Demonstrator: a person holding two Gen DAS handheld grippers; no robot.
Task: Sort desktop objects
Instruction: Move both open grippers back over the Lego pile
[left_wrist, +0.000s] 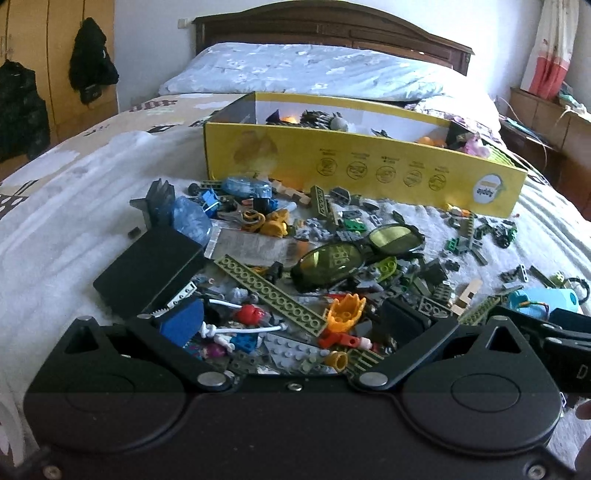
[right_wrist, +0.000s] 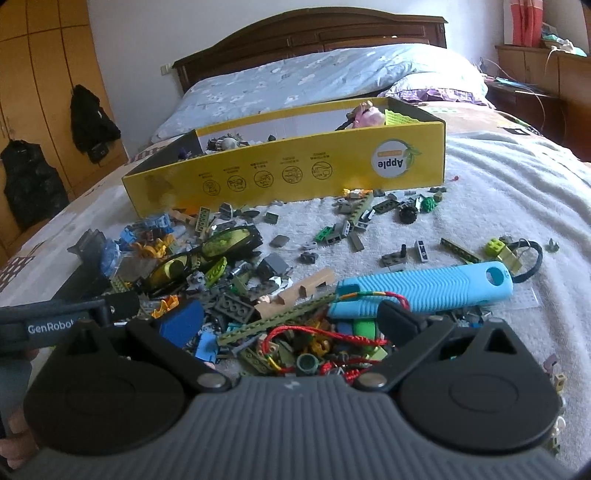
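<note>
A heap of loose toy bricks (left_wrist: 295, 288) lies on a white blanket. My left gripper (left_wrist: 290, 319) stands open low over its near end, fingers astride an orange piece (left_wrist: 345, 312) and a long olive plate (left_wrist: 273, 291). Black sunglasses with yellow-green lenses (left_wrist: 354, 251) rest just beyond. My right gripper (right_wrist: 291, 321) is open too, above a red braided cord (right_wrist: 321, 334) and small bricks (right_wrist: 258, 325), with a light blue ribbed handle (right_wrist: 424, 291) right in front of its right finger. Sunglasses (right_wrist: 207, 254) show to its left. Neither gripper holds anything.
A long yellow cardboard box (left_wrist: 362, 162) holding some toys stands across the bed behind the heap; the box (right_wrist: 288, 166) reads "Apple". A black case (left_wrist: 147, 269) lies at the left. The other gripper (right_wrist: 55, 321) is close at the left. Pillow, headboard and wardrobe are behind.
</note>
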